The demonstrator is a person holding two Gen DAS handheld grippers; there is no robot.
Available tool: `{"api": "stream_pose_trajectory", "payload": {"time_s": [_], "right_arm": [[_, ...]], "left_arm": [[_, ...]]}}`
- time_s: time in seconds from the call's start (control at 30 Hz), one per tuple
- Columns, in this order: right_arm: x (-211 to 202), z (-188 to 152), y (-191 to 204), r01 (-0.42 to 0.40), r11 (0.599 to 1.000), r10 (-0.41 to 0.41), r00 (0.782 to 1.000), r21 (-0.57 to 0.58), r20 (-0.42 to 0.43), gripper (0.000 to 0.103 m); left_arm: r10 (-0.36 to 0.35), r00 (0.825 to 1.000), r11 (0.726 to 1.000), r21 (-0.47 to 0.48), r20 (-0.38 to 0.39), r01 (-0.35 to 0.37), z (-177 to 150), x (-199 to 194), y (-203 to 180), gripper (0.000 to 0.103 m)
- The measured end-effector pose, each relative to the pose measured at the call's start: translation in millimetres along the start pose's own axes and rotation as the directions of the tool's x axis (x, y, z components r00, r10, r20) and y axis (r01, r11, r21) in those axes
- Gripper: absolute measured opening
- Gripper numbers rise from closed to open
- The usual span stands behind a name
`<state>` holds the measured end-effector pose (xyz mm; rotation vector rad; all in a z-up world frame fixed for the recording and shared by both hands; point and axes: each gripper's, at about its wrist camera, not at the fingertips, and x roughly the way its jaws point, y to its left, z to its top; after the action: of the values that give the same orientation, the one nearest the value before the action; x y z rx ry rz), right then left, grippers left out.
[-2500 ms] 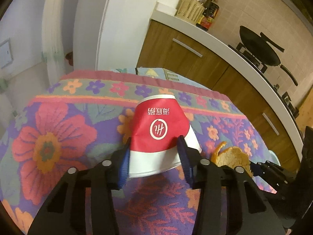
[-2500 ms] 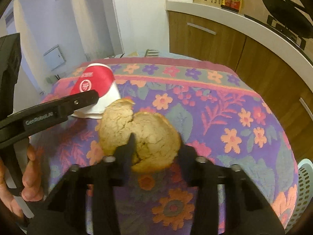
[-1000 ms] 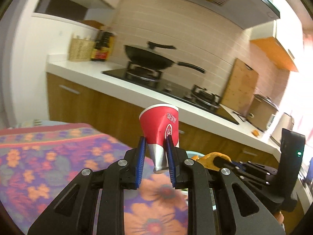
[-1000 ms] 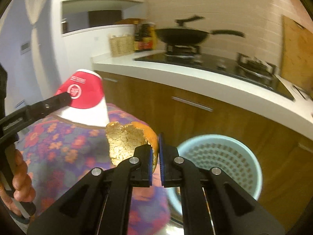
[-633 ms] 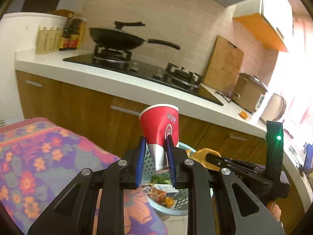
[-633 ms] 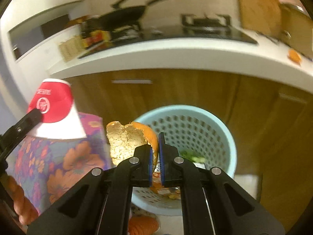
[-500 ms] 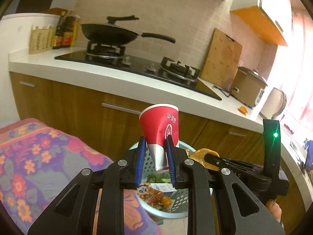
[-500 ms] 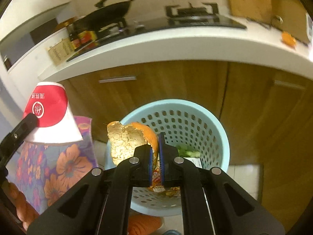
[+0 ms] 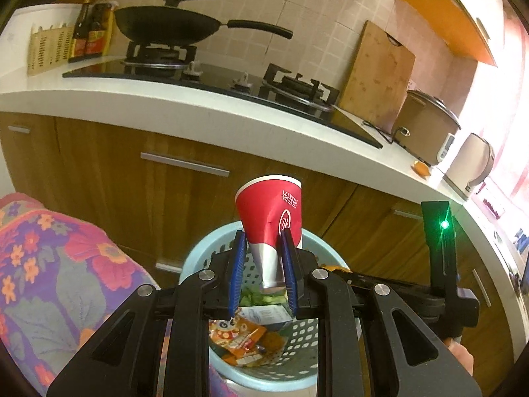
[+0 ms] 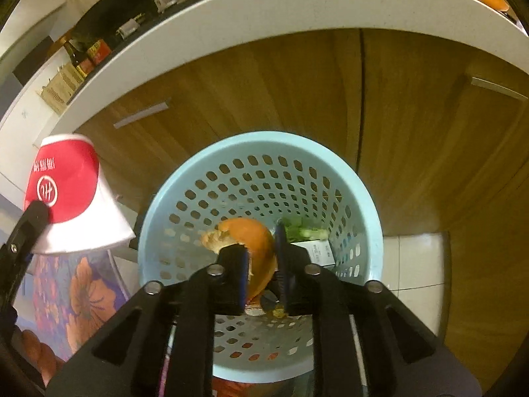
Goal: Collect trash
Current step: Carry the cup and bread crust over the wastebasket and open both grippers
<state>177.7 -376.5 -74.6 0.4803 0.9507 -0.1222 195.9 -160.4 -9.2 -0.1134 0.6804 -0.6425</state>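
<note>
Now over the light-blue perforated trash basket (image 10: 370, 205), both grippers. Left gripper (image 9: 263, 266): fingers (image 9: 238, 264) narrowly parted and clamped on the white lower end of a crushed red-and-white paper cup (image 9: 274, 218), rim up and tilted away, held above the basket's near rim. Same cup (image 10: 69, 195) seen from the right wrist camera at far left, beside the basket and higher than its rim, pinched by a black finger of the left gripper.

Right gripper (image 10: 263, 266): pointing steeply down into the basket mouth, jaws opening, with an orange peel (image 10: 251, 241) between the blue pads; whether the pads press on it cannot be told for sure, though a gap shows on the right side. Peel hanging above the basket's inside, orange skin toward the camera, pale pith at the upper left.

Inside the basket: green vegetable scraps (image 10: 302, 230), a white printed carton (image 10: 319, 253), and an orange snack wrapper (image 9: 243, 337). Behind it, brown wooden cabinet doors (image 10: 297, 82) under a white kitchen surface (image 9: 185, 102). At left, a floral tablecloth (image 9: 49, 271) in purple, red and orange.
</note>
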Motion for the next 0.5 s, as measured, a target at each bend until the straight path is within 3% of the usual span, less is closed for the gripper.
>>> {"api": "stream_pose_trajectory", "payload": {"time_s": [0.07,0.27,0.37,0.5], "right_arm": [[0,-1,-1,-0.008,1.000,0.008,1.000,-0.010,-0.003,0.022],[-14,-3,-2,-0.025,0.999,0.026,0.999,-0.025,0.027,0.024],[-21,-2,0,-0.053,0.998,0.054,0.998,-0.033,0.038,0.034],[-37,-1,4,-0.060,0.997,0.064,0.994,-0.049,0.085,0.038]], "left_arm": [[0.000,1.000,1.000,0.005,-0.005,0.000,-1,3,-2,0.020],[0.002,1.000,1.000,0.009,-0.026,-0.002,-5,14,-3,0.021],[0.011,0.999,1.000,0.001,-0.030,-0.011,-5,16,-2,0.021],[0.007,0.999,1.000,-0.007,-0.033,-0.008,-4,16,0,0.020]]}}
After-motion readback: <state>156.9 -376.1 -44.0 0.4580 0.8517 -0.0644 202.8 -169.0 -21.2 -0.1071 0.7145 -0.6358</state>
